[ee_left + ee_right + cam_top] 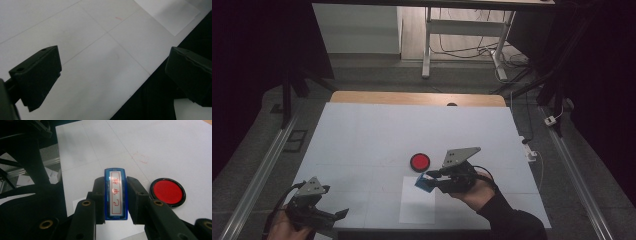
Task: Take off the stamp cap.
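Right now I am working over the white tabletop (362, 135), which takes up the middle of the high view, with a brighter sheet of white paper (418, 207) lying low in the centre near the front edge. Just above that paper, a little right of centre, sits the round red ink pad (419, 161) in its black rim. My right gripper (432, 178) hovers at the paper's upper right corner, close beside the pad, and its jaws are clenched on the blue stamp (115, 194); in the right gripper view the stamp stands at centre frame between the two black pads, its labelled top with red characters facing the camera, the ink pad (168, 192) at its right.

I judge the step in hand to be inking or pressing the stamp. To do it well I want to keep the grip square, since the pads hold only the narrow sides and a tilt could smear the print. I would bring the stamp face flat, descend straight, and lift straight off.

My left gripper (343, 214) rests in the lower left of the high view, near the table's front edge, jaws released and holding nothing; its own view shows bare tabletop (95, 57) between them. It could steady the paper if that slides.
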Available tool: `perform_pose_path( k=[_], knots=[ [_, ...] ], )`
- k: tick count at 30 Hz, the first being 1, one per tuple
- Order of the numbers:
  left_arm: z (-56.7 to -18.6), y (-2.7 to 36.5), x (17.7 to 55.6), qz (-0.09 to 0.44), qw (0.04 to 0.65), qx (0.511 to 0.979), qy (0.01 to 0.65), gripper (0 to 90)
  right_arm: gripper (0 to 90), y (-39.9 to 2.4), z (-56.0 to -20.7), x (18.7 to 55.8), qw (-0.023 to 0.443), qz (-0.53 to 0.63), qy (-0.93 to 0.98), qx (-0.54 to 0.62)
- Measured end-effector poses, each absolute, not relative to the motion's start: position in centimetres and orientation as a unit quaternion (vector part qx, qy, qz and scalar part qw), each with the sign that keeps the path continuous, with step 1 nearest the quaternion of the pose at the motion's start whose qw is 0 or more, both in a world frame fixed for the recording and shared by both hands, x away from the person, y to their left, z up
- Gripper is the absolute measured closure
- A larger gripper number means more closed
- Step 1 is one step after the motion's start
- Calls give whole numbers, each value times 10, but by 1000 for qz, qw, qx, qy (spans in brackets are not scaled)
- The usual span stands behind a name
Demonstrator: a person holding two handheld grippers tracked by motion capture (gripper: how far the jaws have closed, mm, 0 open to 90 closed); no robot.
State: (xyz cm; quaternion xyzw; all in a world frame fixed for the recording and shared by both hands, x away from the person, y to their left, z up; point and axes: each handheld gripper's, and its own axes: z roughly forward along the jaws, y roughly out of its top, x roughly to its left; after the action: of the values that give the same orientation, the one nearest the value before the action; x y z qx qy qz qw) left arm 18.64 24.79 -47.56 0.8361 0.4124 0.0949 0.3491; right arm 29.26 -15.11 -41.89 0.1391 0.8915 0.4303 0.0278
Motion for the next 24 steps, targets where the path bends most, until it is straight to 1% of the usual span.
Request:
perform_pose_path(
  k=[5, 8, 11, 19, 24],
  knots=[
    [-475, 243, 189, 93, 360, 841, 394, 9, 703, -151, -419, 293, 28, 429, 892, 138],
    [-476, 241, 193, 79, 384, 839, 377, 7, 703, -151, -419, 293, 27, 427, 893, 137],
    [-477, 238, 198, 64, 394, 840, 368, 8, 703, -151, -418, 293, 28, 429, 893, 134],
    [-474, 224, 207, 62, 416, 841, 339, 6, 703, -152, -416, 293, 24, 434, 891, 129],
    [-474, 214, 215, 62, 419, 846, 323, 2, 703, -153, -414, 293, 24, 436, 891, 124]
  ],
)
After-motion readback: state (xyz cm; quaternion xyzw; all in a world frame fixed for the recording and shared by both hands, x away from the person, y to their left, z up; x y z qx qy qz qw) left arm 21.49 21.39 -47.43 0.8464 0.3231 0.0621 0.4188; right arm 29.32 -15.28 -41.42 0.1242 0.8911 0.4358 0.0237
